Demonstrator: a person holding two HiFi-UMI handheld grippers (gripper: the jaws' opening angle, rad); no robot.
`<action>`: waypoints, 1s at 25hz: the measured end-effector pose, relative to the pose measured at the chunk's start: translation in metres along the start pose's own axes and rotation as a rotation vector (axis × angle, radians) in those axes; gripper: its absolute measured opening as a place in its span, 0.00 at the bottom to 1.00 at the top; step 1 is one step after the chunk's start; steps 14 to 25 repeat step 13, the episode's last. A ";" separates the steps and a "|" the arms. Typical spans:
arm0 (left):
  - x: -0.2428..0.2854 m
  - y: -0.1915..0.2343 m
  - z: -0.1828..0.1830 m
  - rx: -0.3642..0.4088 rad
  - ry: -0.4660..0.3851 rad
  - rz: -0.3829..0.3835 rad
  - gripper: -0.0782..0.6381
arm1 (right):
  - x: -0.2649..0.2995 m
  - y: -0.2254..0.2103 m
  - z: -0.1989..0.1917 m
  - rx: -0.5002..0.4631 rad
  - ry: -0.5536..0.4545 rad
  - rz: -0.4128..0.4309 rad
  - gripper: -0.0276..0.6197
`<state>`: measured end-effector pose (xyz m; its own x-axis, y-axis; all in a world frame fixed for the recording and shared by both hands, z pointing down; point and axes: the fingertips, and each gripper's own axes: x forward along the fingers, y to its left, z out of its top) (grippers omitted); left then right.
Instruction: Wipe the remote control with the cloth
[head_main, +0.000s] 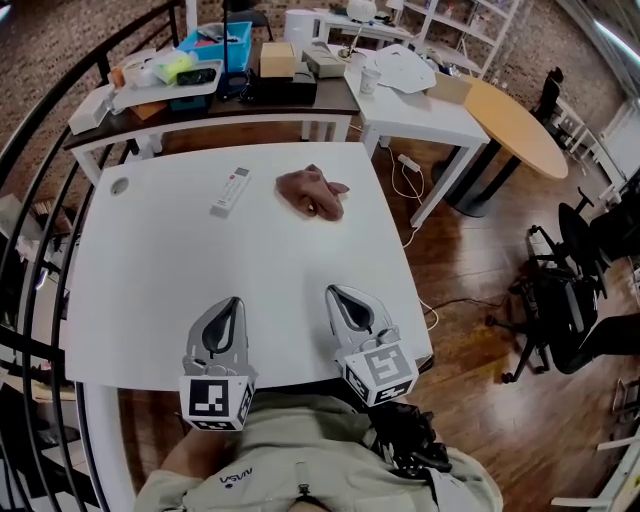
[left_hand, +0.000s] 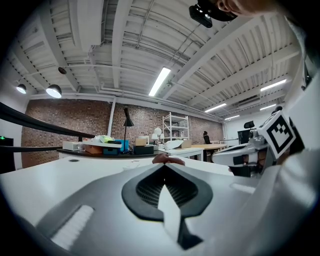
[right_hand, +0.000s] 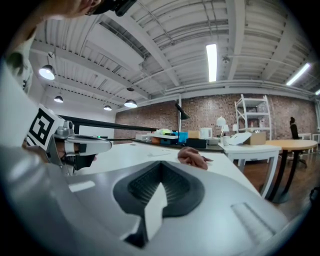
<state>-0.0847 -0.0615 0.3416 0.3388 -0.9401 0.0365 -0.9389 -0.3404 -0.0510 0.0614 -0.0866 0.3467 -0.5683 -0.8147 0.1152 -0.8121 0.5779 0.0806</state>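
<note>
Leftmost, the left gripper (head_main: 231, 302) sits at the white table's (head_main: 150, 280) near edge, jaws pressed together on nothing. Well beyond it lies the remote control (head_main: 230, 190), with the crumpled pink cloth (head_main: 312, 192) near its right, not touching it. The right gripper (head_main: 336, 294) is likewise closed and empty. In the left gripper view, the jaw tips hide most of the cloth.

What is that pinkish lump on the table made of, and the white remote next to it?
The pinkish lump looks like soft cloth: it lies crumpled in loose folds, matte, with no shine. The remote control seems to be hard white plastic: a smooth, straight-edged bar with a small red spot near its far end.
</note>
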 end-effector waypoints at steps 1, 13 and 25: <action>0.000 0.000 0.000 0.003 -0.005 0.004 0.12 | 0.000 0.000 0.000 -0.006 -0.001 -0.001 0.05; 0.008 0.011 0.003 -0.005 -0.002 0.006 0.12 | 0.006 -0.002 0.007 -0.022 -0.015 -0.029 0.05; 0.008 0.011 0.003 -0.005 -0.002 0.006 0.12 | 0.006 -0.002 0.007 -0.022 -0.015 -0.029 0.05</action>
